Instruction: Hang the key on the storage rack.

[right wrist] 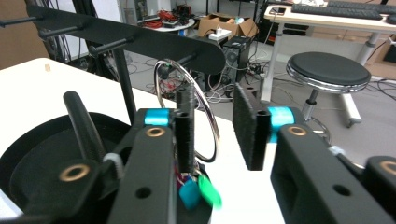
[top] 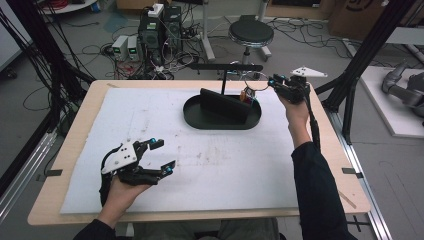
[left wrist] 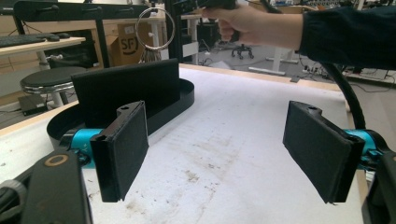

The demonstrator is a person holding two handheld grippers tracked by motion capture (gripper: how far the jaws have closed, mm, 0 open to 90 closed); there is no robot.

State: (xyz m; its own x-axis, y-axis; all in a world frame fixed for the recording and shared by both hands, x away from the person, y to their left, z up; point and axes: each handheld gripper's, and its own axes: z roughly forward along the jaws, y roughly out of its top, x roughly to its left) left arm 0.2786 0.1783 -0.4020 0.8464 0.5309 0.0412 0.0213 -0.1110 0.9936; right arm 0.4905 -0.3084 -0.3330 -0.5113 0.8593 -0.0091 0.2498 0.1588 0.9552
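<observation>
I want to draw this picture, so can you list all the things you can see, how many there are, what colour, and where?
Key ring: one, silver, hanging on a peg of the rack, with small green and blue tags below it.
Rack: one, black, a bar with pegs on a post, standing in the tray.
Tray: one, black, oval, far side of the table, with an upright black panel in it.
Mat: one, white, scuffed, covering the table, which is light wood.
Stool: one, black seat, on the floor beyond the table.
Left gripper: one, black with blue ends, jaws open above the mat, near side.
Right gripper: one, black with blue ends, jaws apart, ring between them.
</observation>
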